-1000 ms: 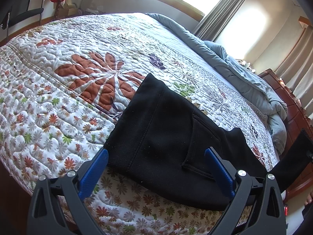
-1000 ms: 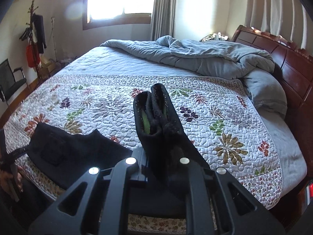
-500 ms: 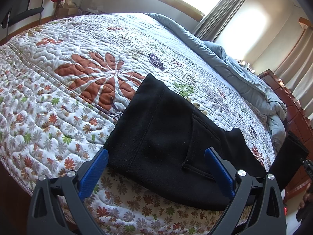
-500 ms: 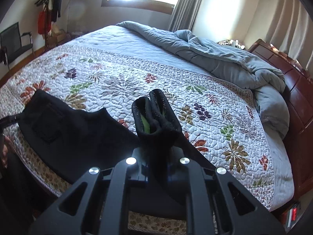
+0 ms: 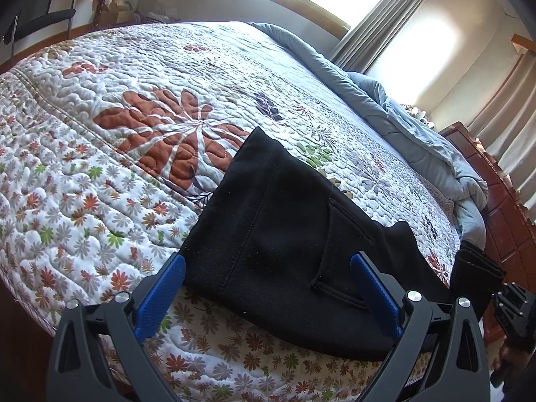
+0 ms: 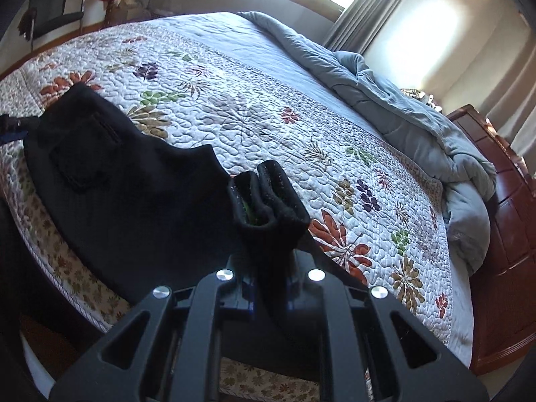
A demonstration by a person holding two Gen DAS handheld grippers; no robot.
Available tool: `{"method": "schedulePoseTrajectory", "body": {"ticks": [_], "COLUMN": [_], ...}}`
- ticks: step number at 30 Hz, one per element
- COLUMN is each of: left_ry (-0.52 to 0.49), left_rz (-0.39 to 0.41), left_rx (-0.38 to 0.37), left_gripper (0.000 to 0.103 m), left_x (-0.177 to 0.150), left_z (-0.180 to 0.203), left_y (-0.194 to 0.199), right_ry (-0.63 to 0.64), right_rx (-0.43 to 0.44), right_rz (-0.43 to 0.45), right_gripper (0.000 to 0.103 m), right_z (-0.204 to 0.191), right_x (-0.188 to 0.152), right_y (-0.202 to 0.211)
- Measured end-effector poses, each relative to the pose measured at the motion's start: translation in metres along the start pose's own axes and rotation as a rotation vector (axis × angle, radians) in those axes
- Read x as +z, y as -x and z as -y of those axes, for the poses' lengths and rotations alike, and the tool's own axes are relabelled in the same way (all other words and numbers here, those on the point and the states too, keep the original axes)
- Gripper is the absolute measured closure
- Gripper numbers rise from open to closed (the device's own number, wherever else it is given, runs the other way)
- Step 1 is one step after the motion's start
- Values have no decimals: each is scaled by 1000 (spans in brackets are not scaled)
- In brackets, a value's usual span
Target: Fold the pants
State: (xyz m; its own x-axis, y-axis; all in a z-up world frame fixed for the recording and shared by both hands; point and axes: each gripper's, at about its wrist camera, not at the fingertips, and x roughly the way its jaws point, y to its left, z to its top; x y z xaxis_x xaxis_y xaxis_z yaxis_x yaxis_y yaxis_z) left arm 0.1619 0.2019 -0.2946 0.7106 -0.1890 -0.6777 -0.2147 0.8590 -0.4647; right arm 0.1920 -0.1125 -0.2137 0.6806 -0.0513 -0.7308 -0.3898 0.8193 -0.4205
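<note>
The black pants (image 5: pixel 278 234) lie with their waist end flat on the floral quilt (image 5: pixel 100 154) near the foot edge of the bed, back pocket up, a rumpled grey duvet (image 6: pixel 418 134) well beyond them by the wooden headboard (image 6: pixel 512 214). The left gripper (image 5: pixel 266 288) hovers just over the waist end, its blue fingers (image 5: pixel 160 293) released and spread wide. The right gripper (image 6: pixel 269 294) has its fingers clenched on the bunched leg cuffs, which stick up past them.
</note>
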Motion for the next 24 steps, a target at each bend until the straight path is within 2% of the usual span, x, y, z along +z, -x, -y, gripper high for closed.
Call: {"method": "schedulePoseTrajectory", "body": {"ticks": [8, 18, 24], "left_ry": [16, 46, 56], "left_rz": [19, 79, 88], "left_rx": [-23, -69, -82], "left_gripper": [4, 4, 4], "left_x": [-1, 6, 12], "left_z": [2, 4, 7], "left_y": [8, 28, 23], "right_ry": [55, 192, 239], "right_rx": [-35, -82, -101], "right_rz": [-24, -27, -28], "right_gripper": [92, 91, 91], "right_z": [-19, -48, -60], "right_x": [-5, -12, -14], "right_y": [-16, -38, -48]}}
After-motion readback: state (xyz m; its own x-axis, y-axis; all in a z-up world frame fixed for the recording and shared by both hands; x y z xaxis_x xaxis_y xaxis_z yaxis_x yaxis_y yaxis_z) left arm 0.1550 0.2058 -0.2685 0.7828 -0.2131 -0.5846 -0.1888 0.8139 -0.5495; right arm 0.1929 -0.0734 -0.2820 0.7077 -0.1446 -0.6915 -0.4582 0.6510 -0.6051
